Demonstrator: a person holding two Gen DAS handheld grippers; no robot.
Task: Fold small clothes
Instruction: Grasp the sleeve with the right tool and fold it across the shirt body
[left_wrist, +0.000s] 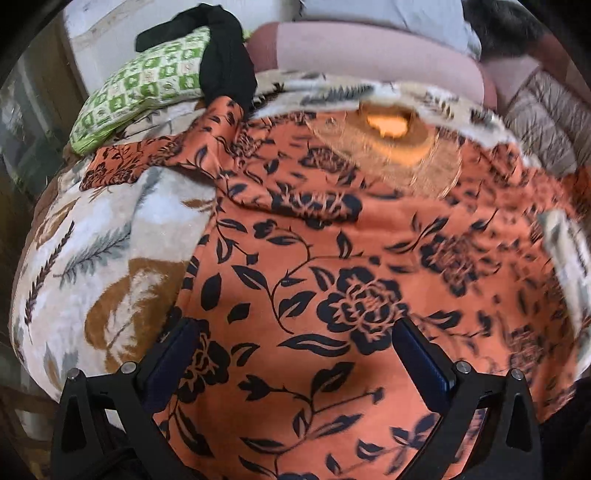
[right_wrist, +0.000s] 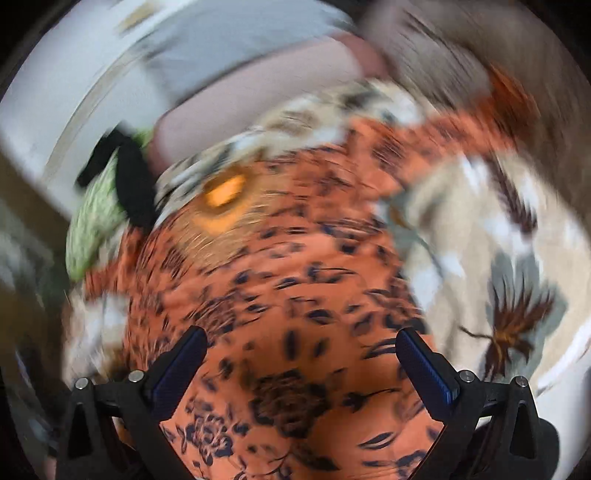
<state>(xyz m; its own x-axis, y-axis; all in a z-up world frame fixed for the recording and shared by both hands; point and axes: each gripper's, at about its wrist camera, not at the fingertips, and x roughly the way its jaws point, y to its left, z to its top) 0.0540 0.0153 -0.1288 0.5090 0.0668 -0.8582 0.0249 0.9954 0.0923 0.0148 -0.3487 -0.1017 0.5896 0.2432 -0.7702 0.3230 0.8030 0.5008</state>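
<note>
Orange floral garment (left_wrist: 332, 258) lies spread flat on the leaf-print blanket (left_wrist: 110, 251), right under and ahead of both your hand-held grippers. Left hand-held gripper (left_wrist: 295, 339): fingers wide apart, nothing between them, just cloth below. Right hand-held gripper (right_wrist: 301, 347): same, spread wide and empty over the garment; that view is heavily motion-blurred. Neckline (left_wrist: 388, 125) sits at the far end from the left one. Sleeve (left_wrist: 147, 158) runs out far-left. Green pillow (left_wrist: 147, 85) with black cloth (left_wrist: 225, 62) draped on it, further far-left.
</note>
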